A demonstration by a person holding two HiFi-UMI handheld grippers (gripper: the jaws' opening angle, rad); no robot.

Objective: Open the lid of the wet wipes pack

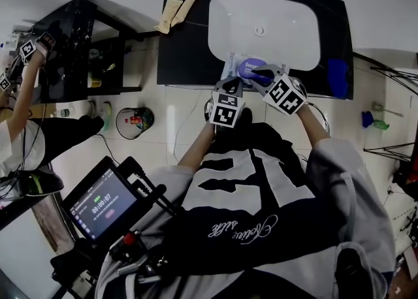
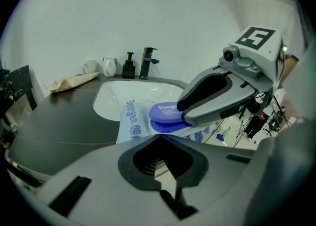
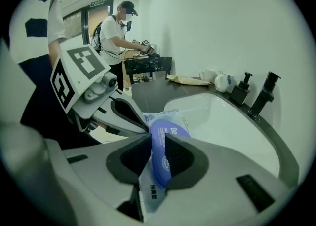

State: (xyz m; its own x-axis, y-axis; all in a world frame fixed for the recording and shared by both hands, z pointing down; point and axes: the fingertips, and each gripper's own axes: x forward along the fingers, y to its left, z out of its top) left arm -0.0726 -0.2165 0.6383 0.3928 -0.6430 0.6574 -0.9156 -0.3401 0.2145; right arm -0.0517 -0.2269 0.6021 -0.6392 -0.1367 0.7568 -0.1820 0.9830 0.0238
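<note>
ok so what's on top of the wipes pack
A purple lid sits on top of the wipes pack, with the right gripper shut on its edge. The gripper covers part of the lid, and the opening beneath the lid is out of sight.

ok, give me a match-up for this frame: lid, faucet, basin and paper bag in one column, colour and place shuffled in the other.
1. lid
2. faucet
3. basin
4. paper bag

a. white, sunk into the counter
b. tan, lying on the counter beside the basin
c. purple, between the right gripper's pads
d. black, upright behind the basin

Pairs: 1-c, 2-d, 3-a, 4-b.
</note>
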